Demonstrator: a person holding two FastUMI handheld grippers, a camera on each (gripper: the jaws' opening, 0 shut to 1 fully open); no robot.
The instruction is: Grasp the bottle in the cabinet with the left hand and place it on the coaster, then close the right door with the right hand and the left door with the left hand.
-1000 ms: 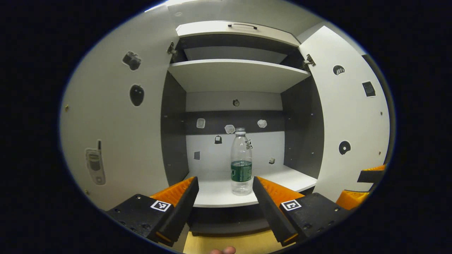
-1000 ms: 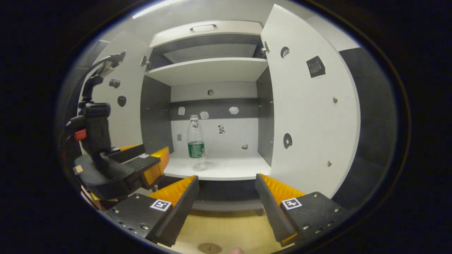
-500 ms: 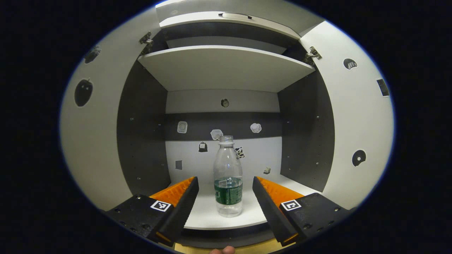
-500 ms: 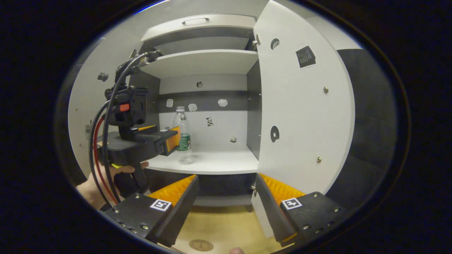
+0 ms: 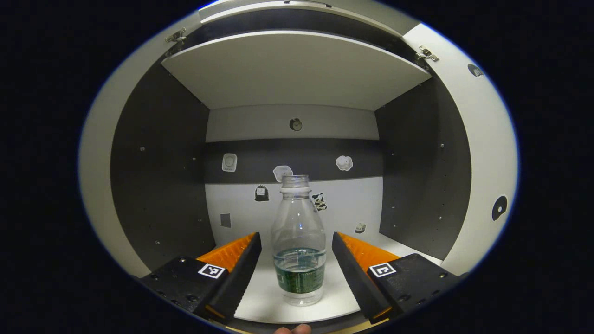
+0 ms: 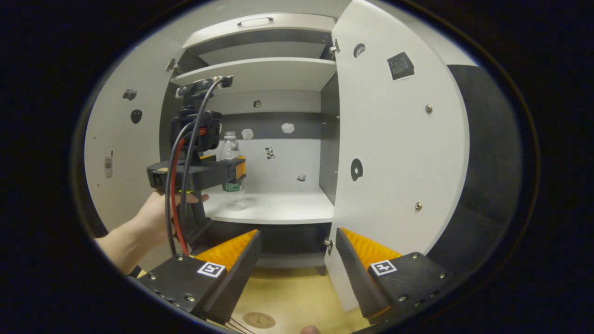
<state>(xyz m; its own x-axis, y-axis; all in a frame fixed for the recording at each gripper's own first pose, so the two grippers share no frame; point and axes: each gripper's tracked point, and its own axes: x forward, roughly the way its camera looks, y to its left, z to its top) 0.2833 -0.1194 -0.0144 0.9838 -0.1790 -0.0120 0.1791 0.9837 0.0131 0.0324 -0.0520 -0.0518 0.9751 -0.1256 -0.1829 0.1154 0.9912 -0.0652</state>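
In the left gripper view, the left gripper (image 5: 297,266) is presented with its jaws spread wide, one finger on each side of the bottle (image 5: 298,241) and apart from it; no contact is made on either side, so nothing is gripped. The bottle is seen standing upright on the lower shelf (image 5: 264,297) of the cabinet, near the front edge and roughly central between the side walls; its cap is fitted, its body is clear plastic, a dark green label band is wrapped round the lower half, and a small amount of liquid appears to be held at label height. The bottle is judged to be light and bottom-weighted, thin-walled and easily dented, with a smooth, somewhat slippery surface; a hold across the labelled lower body is advised, where the wall is straight, with moderate closing force only; the tapered shoulder should be avoided, since the fingers could slide upward there. In the right gripper view, the right gripper (image 6: 297,260) is held in front of the cabinet, likewise released and empty; below it the coaster (image 6: 259,319) is seen on the wooden surface; beyond, the hand (image 6: 158,213) carrying the left gripper reaches into the cabinet, and the right door (image 6: 394,153) stands open; the left door (image 6: 125,139) is open as well.
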